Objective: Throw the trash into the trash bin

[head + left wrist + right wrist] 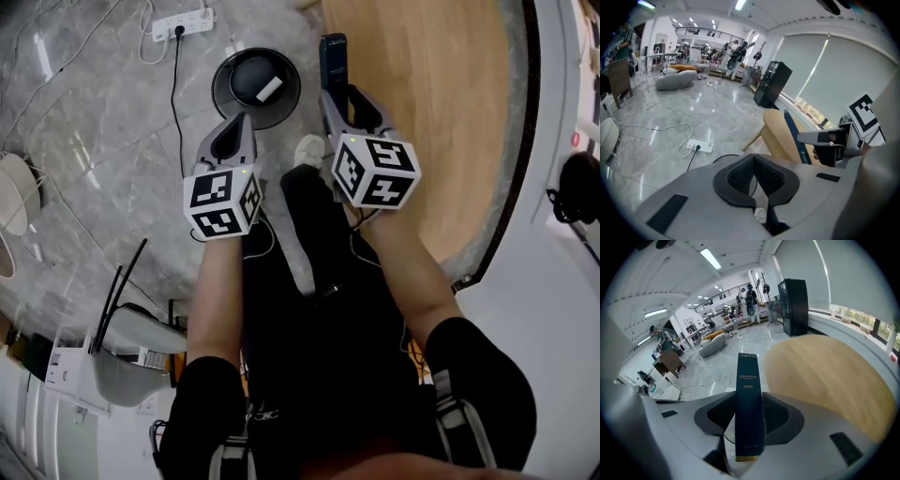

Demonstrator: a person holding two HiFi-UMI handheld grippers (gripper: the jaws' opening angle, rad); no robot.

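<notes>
Gripping a slim dark blue carton, the right gripper has its jaws clamped on the lower part. The carton's long axis runs straight out along the jaws and well past their tips.

In the head view the carton's far end sits at the edge of the wooden tabletop, just beside the right rim of the round black trash bin on the floor and not yet over its opening. A white scrap already lies inside.

The bin lies to the left of the carton, so the drop likely needs a short sideways carry toward it.

The left gripper is nearer the bin, but its jaws are closed on nothing.
</notes>
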